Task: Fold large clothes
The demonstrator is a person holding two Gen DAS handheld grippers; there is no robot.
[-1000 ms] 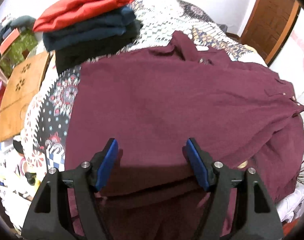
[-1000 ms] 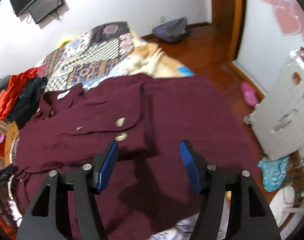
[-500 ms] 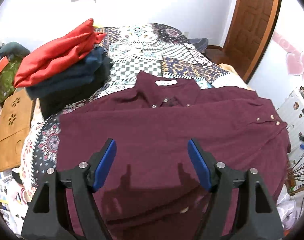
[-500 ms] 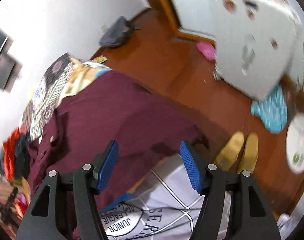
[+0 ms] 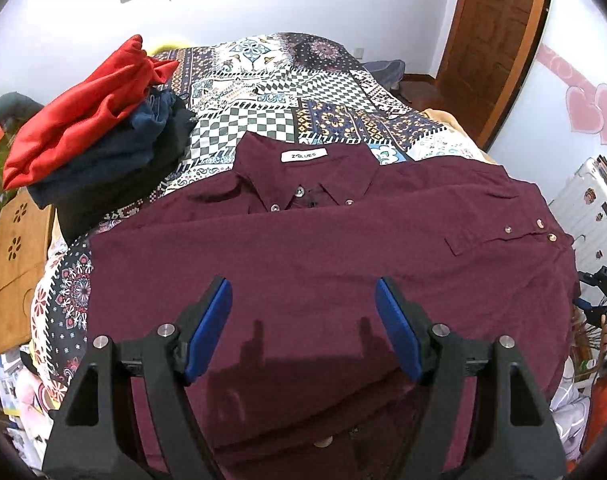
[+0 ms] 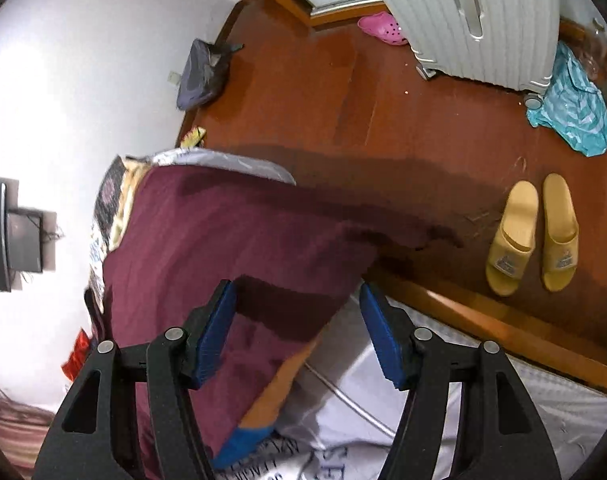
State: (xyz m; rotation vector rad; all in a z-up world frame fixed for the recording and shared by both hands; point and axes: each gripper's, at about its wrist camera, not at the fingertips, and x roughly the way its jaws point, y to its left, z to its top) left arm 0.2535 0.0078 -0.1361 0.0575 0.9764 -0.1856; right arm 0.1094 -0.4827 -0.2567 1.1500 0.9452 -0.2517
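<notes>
From the left wrist, the left hand-held gripper (image 5: 303,330) hangs released above the maroon shirt (image 5: 323,248), its blue pads wide apart with nothing between them. The shirt lies spread flat across the near end of the bed (image 5: 287,92), collar and white label toward the far end, a sleeve folded across the chest with its buttoned cuff near the bed's right edge. A stack of folded clothes (image 5: 99,128), red on top of dark blue and black, sits at the bed's left edge beside the shirt's shoulder.

From the right wrist, the right hand-held gripper (image 6: 297,330) points down at the bed's edge, its jaws closing but gripping nothing; the shirt's hanging corner (image 6: 303,304) lies between the pads without touching them. Yellow slippers (image 6: 533,236) stand on the wooden floor (image 6: 423,120) beyond.
</notes>
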